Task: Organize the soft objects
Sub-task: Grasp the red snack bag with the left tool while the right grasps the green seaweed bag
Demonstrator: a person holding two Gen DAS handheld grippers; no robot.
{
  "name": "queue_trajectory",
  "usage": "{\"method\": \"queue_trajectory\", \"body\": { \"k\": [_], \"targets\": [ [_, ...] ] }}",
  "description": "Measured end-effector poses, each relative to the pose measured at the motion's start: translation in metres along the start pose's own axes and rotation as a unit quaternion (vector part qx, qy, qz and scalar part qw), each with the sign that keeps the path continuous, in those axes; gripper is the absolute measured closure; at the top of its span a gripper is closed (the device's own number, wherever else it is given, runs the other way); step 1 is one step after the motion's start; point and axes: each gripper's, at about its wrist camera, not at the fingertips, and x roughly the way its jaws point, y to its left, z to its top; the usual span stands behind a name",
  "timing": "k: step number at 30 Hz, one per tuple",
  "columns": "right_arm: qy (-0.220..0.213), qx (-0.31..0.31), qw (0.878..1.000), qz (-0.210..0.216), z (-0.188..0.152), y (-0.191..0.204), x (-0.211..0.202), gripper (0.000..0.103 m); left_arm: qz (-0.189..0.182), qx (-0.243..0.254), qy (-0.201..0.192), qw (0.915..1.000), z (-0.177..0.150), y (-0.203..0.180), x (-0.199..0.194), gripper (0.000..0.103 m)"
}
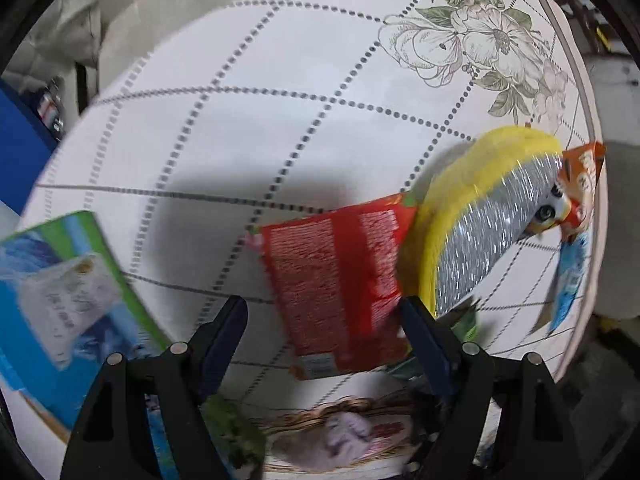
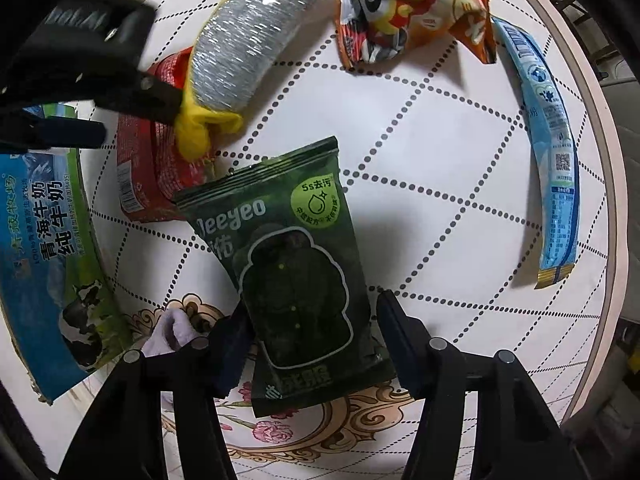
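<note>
My left gripper (image 1: 324,316) is open above the round table (image 1: 256,128), over a red snack packet (image 1: 340,288). A yellow and silver sponge (image 1: 484,216) lies on the packet's right end. The left gripper also shows in the right wrist view (image 2: 120,92), touching the sponge's (image 2: 248,44) yellow end. My right gripper (image 2: 312,316) is open, its fingers on either side of a dark green wipes pouch (image 2: 292,264). A small lilac cloth (image 2: 172,330) lies left of it.
An orange panda snack bag (image 2: 408,8) and a long blue packet (image 2: 556,148) lie at the far right. A blue and green milk carton box (image 2: 44,240) stands at the left rim. The table edge (image 2: 600,184) curves close on the right.
</note>
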Motion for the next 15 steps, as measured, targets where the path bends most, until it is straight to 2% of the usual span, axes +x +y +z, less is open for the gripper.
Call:
{"method": "queue_trajectory", "body": {
  "k": [1, 3, 7, 9, 10, 11, 15],
  "targets": [
    [0.0, 0.0, 1.0, -0.001, 0.002, 0.003, 0.0, 0.041, -0.001, 0.0, 0.005, 1.0, 0.001, 0.0, 0.004, 0.024],
    [0.004, 0.0, 1.0, -0.002, 0.007, 0.005, 0.002, 0.041, 0.023, 0.005, 0.013, 0.9996, 0.004, -0.002, 0.015, 0.025],
    [0.012, 0.003, 1.0, 0.0, 0.017, 0.004, 0.009, 0.042, 0.045, 0.009, -0.006, 0.9989, 0.002, -0.007, 0.015, 0.03],
    [0.01, 0.0, 1.0, -0.01, 0.019, 0.005, 0.008, 0.048, 0.051, 0.011, -0.024, 0.9984, -0.001, -0.008, 0.007, 0.05],
    [0.009, 0.0, 1.0, -0.012, 0.018, 0.008, 0.007, 0.058, 0.051, 0.011, -0.025, 0.9983, -0.003, -0.01, 0.005, 0.052],
    [0.008, 0.001, 1.0, -0.013, 0.018, 0.009, 0.006, 0.062, 0.051, 0.01, -0.03, 0.9982, -0.005, -0.01, 0.002, 0.054],
    [-0.002, -0.004, 1.0, -0.023, 0.011, 0.013, -0.006, 0.07, 0.054, 0.006, -0.057, 0.9969, -0.022, -0.006, -0.017, 0.056]
  ]
}}
